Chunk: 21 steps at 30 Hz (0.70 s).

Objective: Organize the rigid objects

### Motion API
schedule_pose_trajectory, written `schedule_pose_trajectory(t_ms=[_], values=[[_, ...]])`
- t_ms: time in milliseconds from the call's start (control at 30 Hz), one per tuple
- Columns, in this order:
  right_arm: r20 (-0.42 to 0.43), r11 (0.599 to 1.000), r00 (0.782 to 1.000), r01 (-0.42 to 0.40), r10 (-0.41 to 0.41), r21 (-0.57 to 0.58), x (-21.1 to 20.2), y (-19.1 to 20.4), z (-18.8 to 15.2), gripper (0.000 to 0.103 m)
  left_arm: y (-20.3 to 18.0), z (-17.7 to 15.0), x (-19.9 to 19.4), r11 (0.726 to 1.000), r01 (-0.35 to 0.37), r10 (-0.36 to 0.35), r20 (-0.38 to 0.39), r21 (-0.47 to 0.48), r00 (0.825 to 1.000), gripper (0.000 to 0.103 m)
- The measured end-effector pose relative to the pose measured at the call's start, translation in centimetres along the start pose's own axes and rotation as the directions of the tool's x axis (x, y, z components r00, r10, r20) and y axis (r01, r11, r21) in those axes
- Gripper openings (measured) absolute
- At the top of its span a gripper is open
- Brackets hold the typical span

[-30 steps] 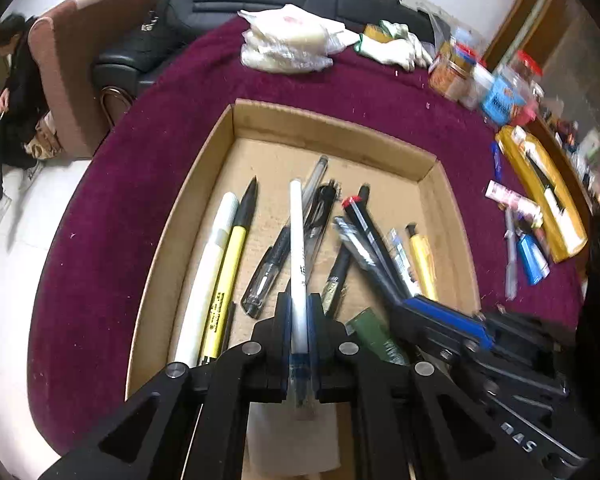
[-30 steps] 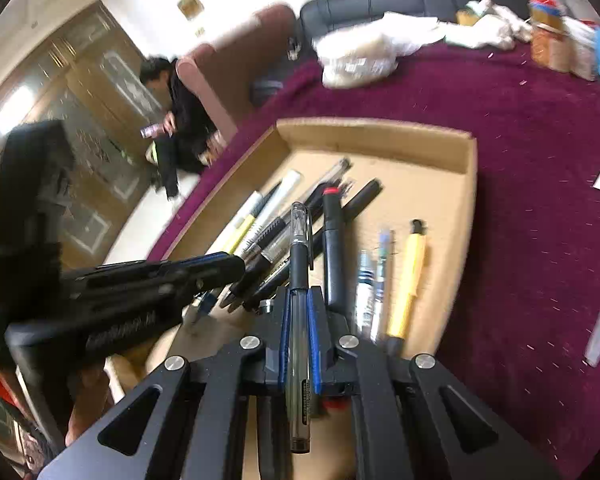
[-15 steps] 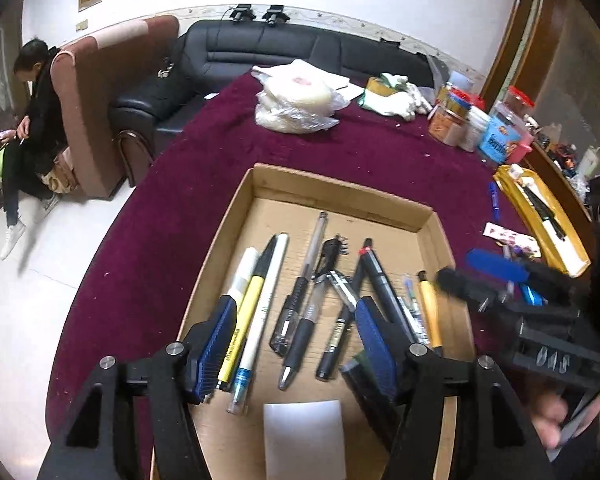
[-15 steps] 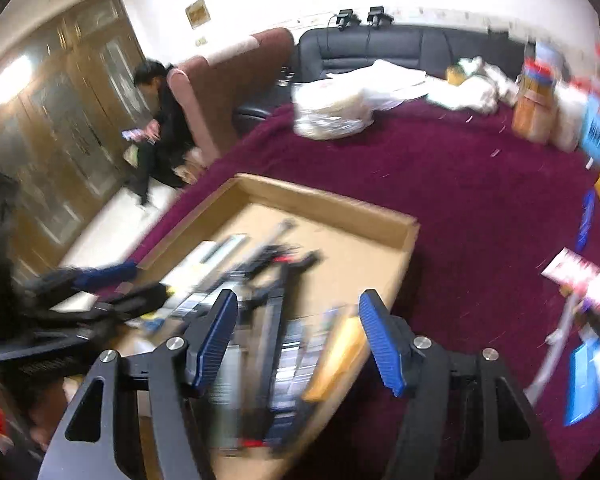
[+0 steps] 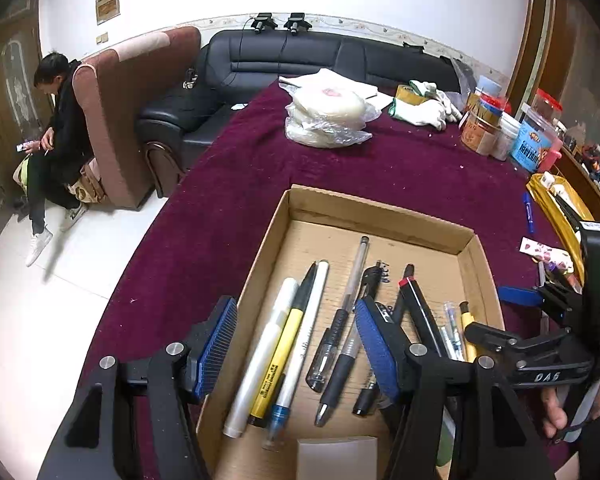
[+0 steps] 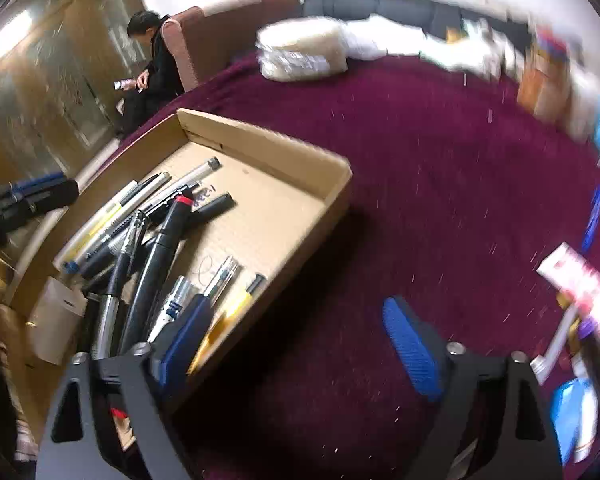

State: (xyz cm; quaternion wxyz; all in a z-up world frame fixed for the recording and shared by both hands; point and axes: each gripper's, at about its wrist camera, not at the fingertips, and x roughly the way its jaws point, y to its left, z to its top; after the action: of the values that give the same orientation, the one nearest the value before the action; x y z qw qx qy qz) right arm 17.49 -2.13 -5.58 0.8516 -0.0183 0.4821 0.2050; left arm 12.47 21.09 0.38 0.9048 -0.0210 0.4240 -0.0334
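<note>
I am looking down my left gripper [image 5: 296, 344], and its ribbed blue pads are standing apart with nothing clamped between them, hovering over a shallow cardboard tray [image 5: 376, 210] of matte brown corrugated board. The tray is sitting on a deep maroon, nappy tablecloth [image 5: 240, 184]. Inside it, slim pens are lying roughly parallel: a frosted white cylinder marker [image 5: 260, 364], a yellow-barrelled pen [image 5: 282, 360] touching it, a clear plastic pen [image 5: 350, 284] with a black rubber grip, and a glossy black pen with a red band [image 5: 418, 304]. A small white paper slip [image 5: 338, 456] is lying flat at the tray's near edge.

My right gripper [image 6: 300, 340] is spreading its jaws wider, released, with nothing between them; one blue pad is hanging over the tray's corner, the other over bare cloth. That view is blurring. More loose stationery [image 6: 588, 292] is lying on the cloth well apart from the tray. A crinkled clear plastic bag [image 5: 328, 114] of pale round discs is resting beyond the tray.
</note>
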Motion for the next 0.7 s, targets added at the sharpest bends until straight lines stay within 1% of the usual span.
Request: schedule_pose_trajectory(t_ms=[33, 67, 100, 133, 167, 200, 267, 300, 333, 367, 400, 467, 500, 567, 667, 700], values=[[0.013, 1.0, 1.0, 0.003, -0.003, 0.003, 0.1, 0.2, 0.0, 0.103, 0.1, 0.1, 0.3, 1.0, 0.009, -0.01, -0.014, -0.001, 1.0, 0.065], [0.036, 0.999, 0.998, 0.043, -0.043, -0.009, 0.4, 1.1, -0.2, 0.103, 0.2, 0.3, 0.8, 1.0, 0.021, -0.021, -0.033, -0.004, 0.999, 0.065], [0.081, 0.997, 0.994, 0.079, -0.078, -0.013, 0.7, 2.1, -0.4, 0.103, 0.3, 0.5, 1.3, 0.999, 0.032, -0.032, -0.054, -0.006, 0.998, 0.065], [0.056, 0.988, 0.988, 0.144, -0.141, -0.052, 1.1, 3.1, -0.5, 0.103, 0.3, 0.8, 1.7, 1.0, 0.029, -0.029, -0.065, -0.003, 0.997, 0.065], [0.098, 0.98, 0.98, 0.18, -0.172, -0.079, 0.8, 3.9, -0.5, 0.103, 0.3, 1.0, 1.9, 1.0, 0.024, -0.024, -0.067, 0.003, 0.997, 0.065], [0.102, 0.98, 0.979, 0.182, -0.174, -0.077, 0.9, 4.2, -0.7, 0.103, 0.5, 1.2, 1.9, 1.0, 0.019, -0.018, -0.054, 0.009, 0.998, 0.065], [0.087, 0.995, 0.992, 0.093, -0.09, -0.037, 1.1, 3.2, -0.6, 0.103, 0.9, 1.5, 1.8, 1.0, 0.011, -0.011, -0.028, 0.013, 1.0, 0.065], [0.09, 0.996, 0.993, 0.084, -0.08, -0.032, 1.0, 3.1, -0.5, 0.103, 1.3, 1.5, 1.8, 1.0, 0.024, -0.024, -0.016, -0.001, 1.0, 0.065], [0.089, 0.996, 0.992, 0.088, -0.085, -0.034, 1.1, 3.2, -0.5, 0.103, 1.5, 1.6, 2.0, 0.999, 0.036, -0.036, -0.018, -0.006, 0.999, 0.065], [0.082, 0.993, 0.991, 0.109, -0.104, -0.047, 1.3, 3.5, -0.4, 0.103, 1.7, 1.6, 2.2, 0.999, 0.047, -0.047, -0.025, -0.009, 0.999, 0.065], [0.084, 0.992, 0.99, 0.116, -0.111, -0.053, 1.2, 3.6, -0.4, 0.103, 2.0, 1.6, 2.4, 0.999, 0.045, -0.046, -0.033, -0.025, 0.998, 0.065], [0.085, 0.994, 0.991, 0.104, -0.1, -0.044, 1.1, 3.4, -0.4, 0.103, 2.3, 1.6, 2.8, 0.997, 0.04, -0.044, -0.064, -0.065, 0.997, 0.065], [0.084, 0.993, 0.991, 0.109, -0.105, -0.048, 1.0, 3.5, -0.5, 0.103, 2.4, 1.6, 3.0, 0.997, 0.039, -0.044, -0.075, -0.067, 0.996, 0.065], [0.085, 0.993, 0.991, 0.108, -0.103, -0.047, 1.0, 3.5, -0.5, 0.103, 2.4, 1.5, 3.0, 0.998, 0.011, -0.017, -0.078, -0.068, 0.997, 0.065], [0.085, 0.993, 0.991, 0.109, -0.105, -0.048, 0.8, 3.7, -0.6, 0.103, 2.8, 1.6, 3.0, 0.994, -0.022, 0.014, -0.067, -0.108, 0.998, 0.065], [0.085, 0.993, 0.991, 0.109, -0.105, -0.047, 0.8, 3.6, -0.6, 0.103, 2.9, 1.6, 3.1, 0.992, -0.045, 0.037, -0.065, -0.119, 0.997, 0.065]])
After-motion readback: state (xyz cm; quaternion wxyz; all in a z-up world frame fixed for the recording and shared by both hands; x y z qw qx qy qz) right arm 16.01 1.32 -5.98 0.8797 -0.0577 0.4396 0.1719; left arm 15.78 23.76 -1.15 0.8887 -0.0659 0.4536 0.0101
